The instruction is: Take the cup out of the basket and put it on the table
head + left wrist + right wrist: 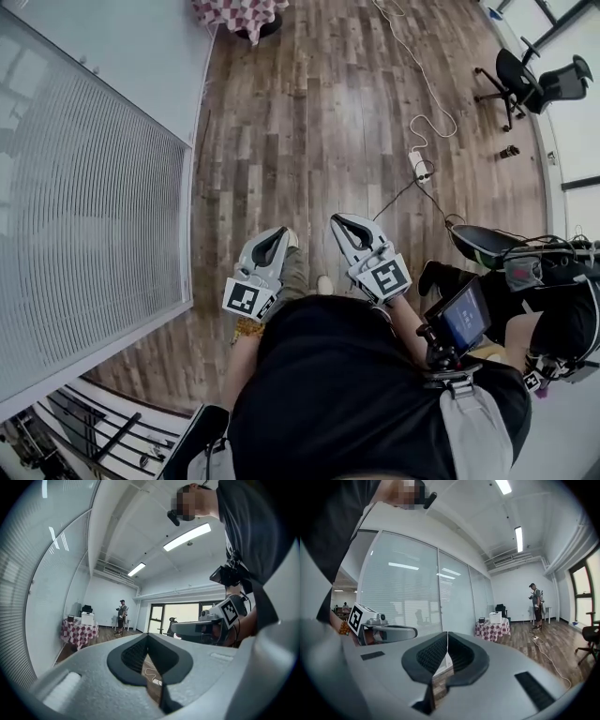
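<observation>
No words, brand names or numbers are showing legibly in any view. The only printed signs are two black-and-white square patterns, which are carrying blocks and no letters. The left cube's marker [245, 299] is facing up behind the jaws of the left gripper [278, 234]. The right cube's marker [386, 277] is facing up behind the jaws of the right gripper [340, 222]. A small screen [466, 317], behind and to the right of the right gripper's jaws, is glowing blue, and its content is too small to read.
</observation>
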`<control>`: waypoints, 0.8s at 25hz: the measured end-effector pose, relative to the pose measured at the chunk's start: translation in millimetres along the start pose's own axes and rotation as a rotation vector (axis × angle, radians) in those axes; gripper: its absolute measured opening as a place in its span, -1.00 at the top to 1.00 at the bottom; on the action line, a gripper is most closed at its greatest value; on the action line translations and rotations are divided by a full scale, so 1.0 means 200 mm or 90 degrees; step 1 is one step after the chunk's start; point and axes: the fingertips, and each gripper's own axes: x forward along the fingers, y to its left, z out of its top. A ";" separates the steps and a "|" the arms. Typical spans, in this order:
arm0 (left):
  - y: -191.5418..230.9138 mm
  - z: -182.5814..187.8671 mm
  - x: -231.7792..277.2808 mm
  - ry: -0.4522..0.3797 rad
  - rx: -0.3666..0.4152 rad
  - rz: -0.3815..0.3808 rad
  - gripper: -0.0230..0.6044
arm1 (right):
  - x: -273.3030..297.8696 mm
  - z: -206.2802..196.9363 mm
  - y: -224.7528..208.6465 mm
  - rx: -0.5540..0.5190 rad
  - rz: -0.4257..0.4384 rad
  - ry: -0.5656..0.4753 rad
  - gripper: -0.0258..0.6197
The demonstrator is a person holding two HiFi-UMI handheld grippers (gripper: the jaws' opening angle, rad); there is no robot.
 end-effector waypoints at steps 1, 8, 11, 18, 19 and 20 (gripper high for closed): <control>0.06 0.02 0.03 -0.007 -0.001 -0.006 0.91 | 0.05 0.02 -0.01 -0.004 0.003 0.000 0.88; 0.50 0.06 0.18 -0.044 -0.005 -0.016 0.91 | 0.49 0.08 -0.06 -0.039 0.022 0.029 0.88; 0.67 0.06 0.20 -0.047 -0.002 -0.017 0.91 | 0.69 0.10 -0.04 -0.053 0.035 0.045 0.88; 1.03 0.01 0.28 -0.015 0.007 -0.031 0.91 | 1.01 0.14 -0.10 -0.061 0.015 0.049 0.88; 1.07 0.01 0.31 -0.012 0.010 -0.036 0.91 | 1.03 0.14 -0.13 -0.059 0.006 0.053 0.88; 1.10 0.02 0.34 -0.011 0.012 -0.042 0.91 | 1.04 0.14 -0.16 -0.058 -0.003 0.060 0.88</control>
